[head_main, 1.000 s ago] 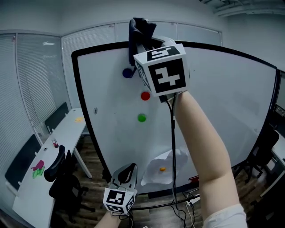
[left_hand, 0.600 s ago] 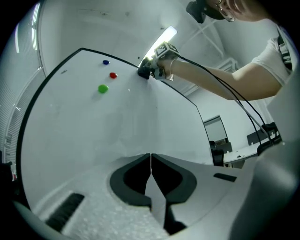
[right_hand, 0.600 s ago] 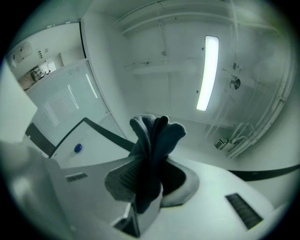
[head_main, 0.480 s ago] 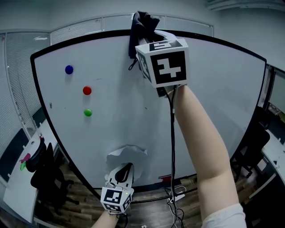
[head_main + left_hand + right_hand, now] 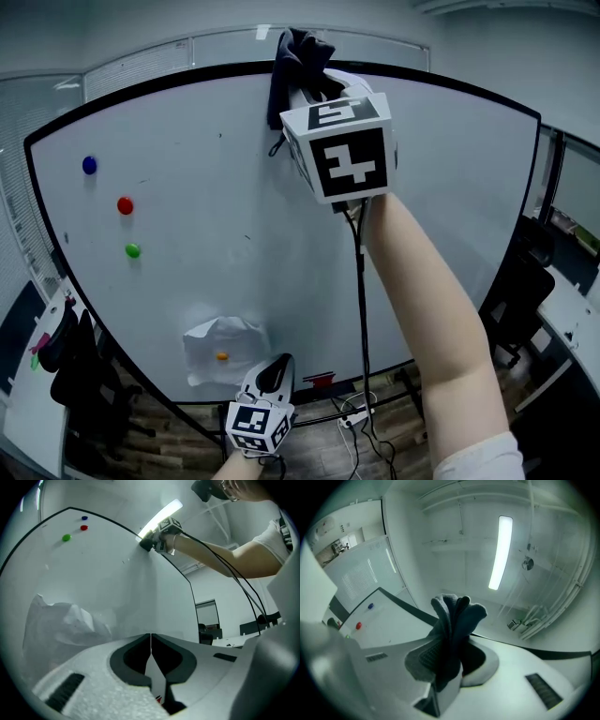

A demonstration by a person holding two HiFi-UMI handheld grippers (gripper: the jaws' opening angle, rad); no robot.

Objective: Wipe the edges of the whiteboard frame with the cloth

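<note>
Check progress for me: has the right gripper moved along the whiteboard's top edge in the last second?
Yes. The right gripper, shut on the cloth, slid rightward along the top frame, away from the blue magnet.

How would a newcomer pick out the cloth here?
Find the big black-framed whiteboard. At its top edge, the right hand-held gripper is shut on the cloth. It is the only dark, bunched fabric; the crumpled paper below is white.

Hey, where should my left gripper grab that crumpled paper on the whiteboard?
Probably the paper's raised, crumpled upper edge, which stands off the whiteboard above the orange magnet pinning it. Open the shut left gripper and come from above, jaws across the fold.
</note>
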